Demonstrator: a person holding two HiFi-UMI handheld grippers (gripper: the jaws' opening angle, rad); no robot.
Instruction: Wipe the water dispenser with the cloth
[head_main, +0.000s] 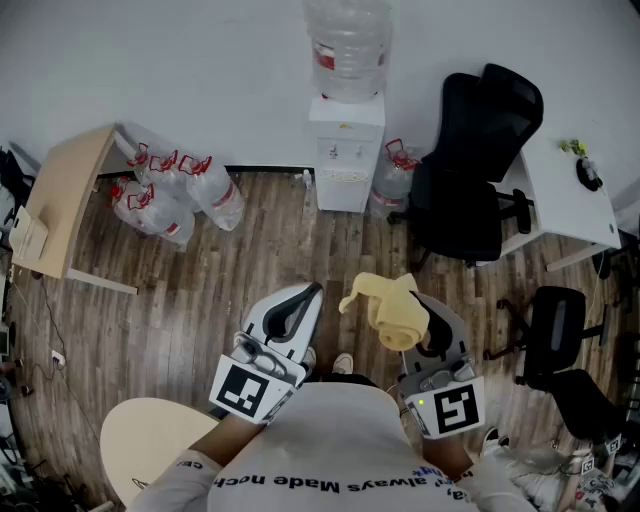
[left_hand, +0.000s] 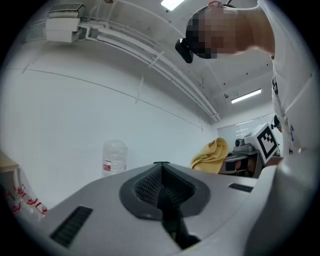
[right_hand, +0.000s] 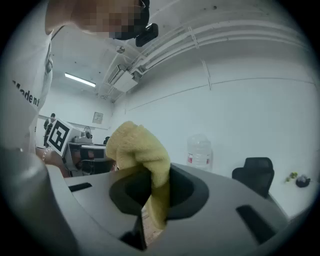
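Note:
The white water dispenser (head_main: 345, 150) stands against the far wall with a clear bottle (head_main: 347, 45) on top; that bottle (left_hand: 114, 157) also shows in the left gripper view, and the bottle (right_hand: 201, 151) in the right gripper view. My right gripper (head_main: 425, 325) is shut on a yellow cloth (head_main: 388, 305), which bunches up above its jaws; the cloth (right_hand: 142, 160) fills the middle of the right gripper view. My left gripper (head_main: 300, 305) is shut with nothing in it, well short of the dispenser. The cloth (left_hand: 211, 155) appears at the right of the left gripper view.
Several empty water bottles (head_main: 170, 190) lie by the wall at the left, beside a wooden table (head_main: 60, 205). One more bottle (head_main: 395, 180) stands right of the dispenser. A black office chair (head_main: 475, 170) and a white desk (head_main: 570, 190) are at the right, another chair (head_main: 555, 330) nearer.

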